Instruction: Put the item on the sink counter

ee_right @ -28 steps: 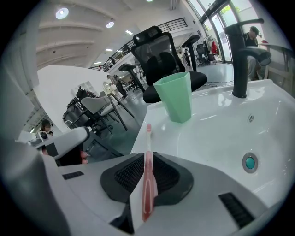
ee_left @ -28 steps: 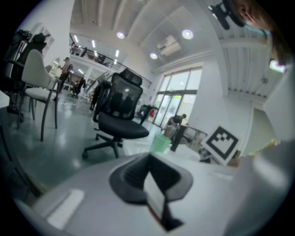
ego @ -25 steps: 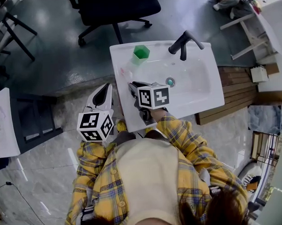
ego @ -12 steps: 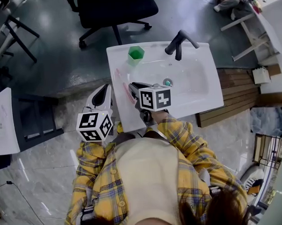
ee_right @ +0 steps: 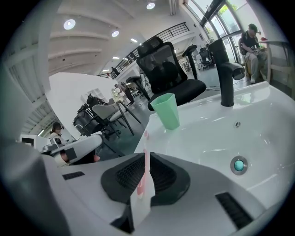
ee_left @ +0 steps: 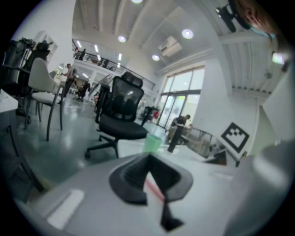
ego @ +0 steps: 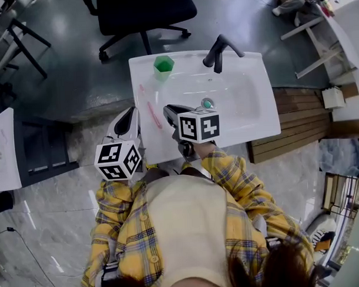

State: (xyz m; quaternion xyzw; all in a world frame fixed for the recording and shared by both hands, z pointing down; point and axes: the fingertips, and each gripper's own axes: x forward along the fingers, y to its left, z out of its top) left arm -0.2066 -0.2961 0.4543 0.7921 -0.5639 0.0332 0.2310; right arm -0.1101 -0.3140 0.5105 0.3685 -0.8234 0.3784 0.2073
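Open-plan office hall. A free-standing sink (ego: pixel 258 128) is sitting on a polished grey floor (ego: pixel 47 221) beneath the right gripper (ego: pixel 168 111). A black office chair (ego: pixel 142 9) is standing just beyond it, and a white desk (ego: pixel 2 155) is standing to the left of the left gripper (ego: pixel 131 114). Ahead, a railed mezzanine (ee_left: pixel 99 59), round ceiling lights (ee_left: pixel 187 33) and tall windows (ee_left: pixel 182 94) are enclosing seated people (ee_right: pixel 251 41).

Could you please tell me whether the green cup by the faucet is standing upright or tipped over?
Upright: the green cup stands on its base on the sink counter, with its open mouth facing up.
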